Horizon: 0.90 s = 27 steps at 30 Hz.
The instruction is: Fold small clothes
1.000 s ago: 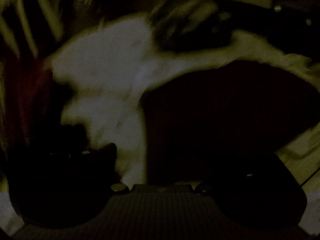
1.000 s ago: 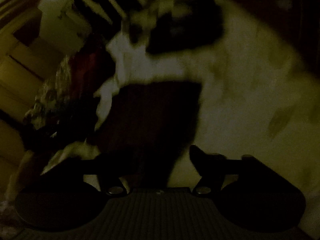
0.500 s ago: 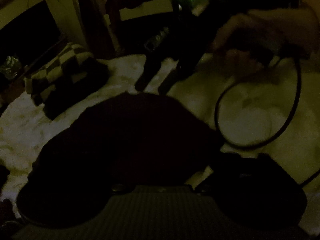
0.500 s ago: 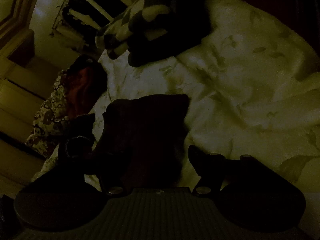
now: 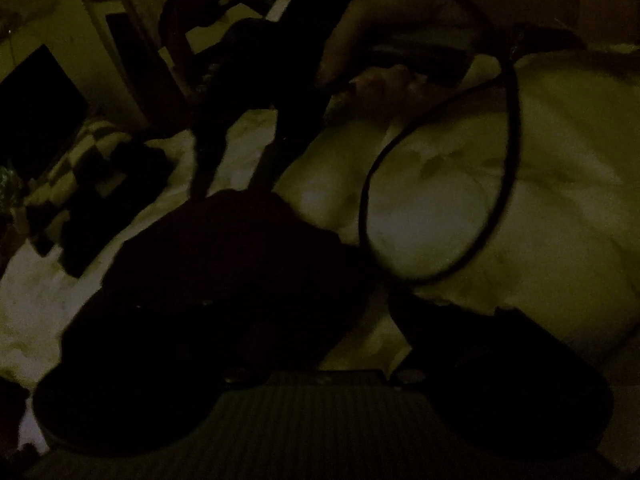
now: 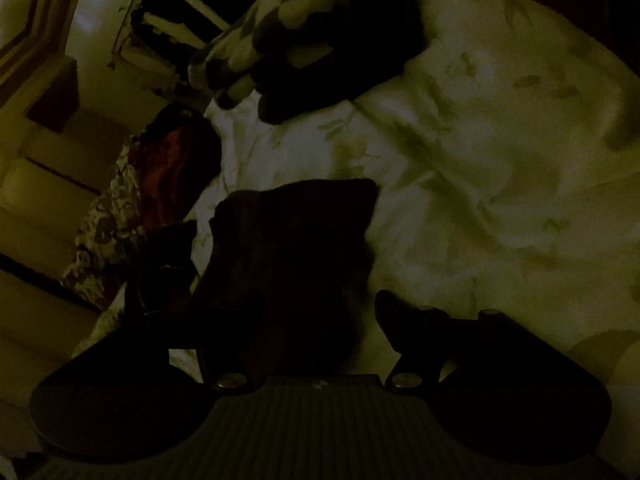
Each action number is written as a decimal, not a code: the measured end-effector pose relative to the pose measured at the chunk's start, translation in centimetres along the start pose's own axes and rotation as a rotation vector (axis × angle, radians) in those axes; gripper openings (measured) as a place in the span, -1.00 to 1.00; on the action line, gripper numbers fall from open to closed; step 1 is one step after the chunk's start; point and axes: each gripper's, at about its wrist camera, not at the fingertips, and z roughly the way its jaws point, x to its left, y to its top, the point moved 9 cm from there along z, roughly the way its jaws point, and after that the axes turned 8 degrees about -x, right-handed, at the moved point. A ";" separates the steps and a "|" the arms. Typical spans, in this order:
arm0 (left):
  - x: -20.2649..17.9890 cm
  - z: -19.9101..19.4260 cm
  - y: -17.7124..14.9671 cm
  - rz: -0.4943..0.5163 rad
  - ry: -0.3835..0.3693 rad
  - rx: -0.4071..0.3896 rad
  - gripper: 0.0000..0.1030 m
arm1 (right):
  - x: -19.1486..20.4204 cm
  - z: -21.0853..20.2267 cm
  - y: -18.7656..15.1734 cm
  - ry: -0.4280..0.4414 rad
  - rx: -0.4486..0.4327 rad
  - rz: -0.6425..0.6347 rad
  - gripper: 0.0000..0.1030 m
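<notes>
The room is very dark. A small dark garment (image 5: 224,272) lies on the pale floral bedsheet (image 5: 540,200); it also shows in the right wrist view (image 6: 296,248). My left gripper (image 5: 320,320) hangs over it; its left finger is lost against the dark cloth, its right finger (image 5: 432,320) shows. My right gripper (image 6: 312,312) is open with the garment's near end between the fingers; the right finger (image 6: 400,316) stands clear of the cloth. In the left wrist view the right gripper (image 5: 236,184) points down at the garment's far edge, held by a hand (image 5: 380,84).
A folded checkered cloth pile (image 6: 304,32) lies on the sheet beyond the garment, also in the left wrist view (image 5: 84,184). A reddish and patterned heap (image 6: 132,196) sits at the bed's left edge. A black cable loop (image 5: 496,160) hangs from the right gripper.
Both views swung fast a second ago and have settled. The left gripper has moved closer to the dark garment. The right gripper has barely moved over the last half second.
</notes>
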 end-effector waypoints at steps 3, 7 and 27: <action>-0.1 0.9 0.7 0.015 0.072 -0.006 -0.02 | -0.1 0.8 0.2 0.019 -0.006 0.028 0.96; -0.9 1.0 0.4 -0.002 0.080 -0.025 -0.56 | -0.4 2.2 0.3 0.055 -0.009 0.089 0.51; 22.5 -13.4 -14.9 -0.823 0.323 -0.091 -0.79 | 18.3 12.8 4.6 0.301 0.010 0.039 -0.83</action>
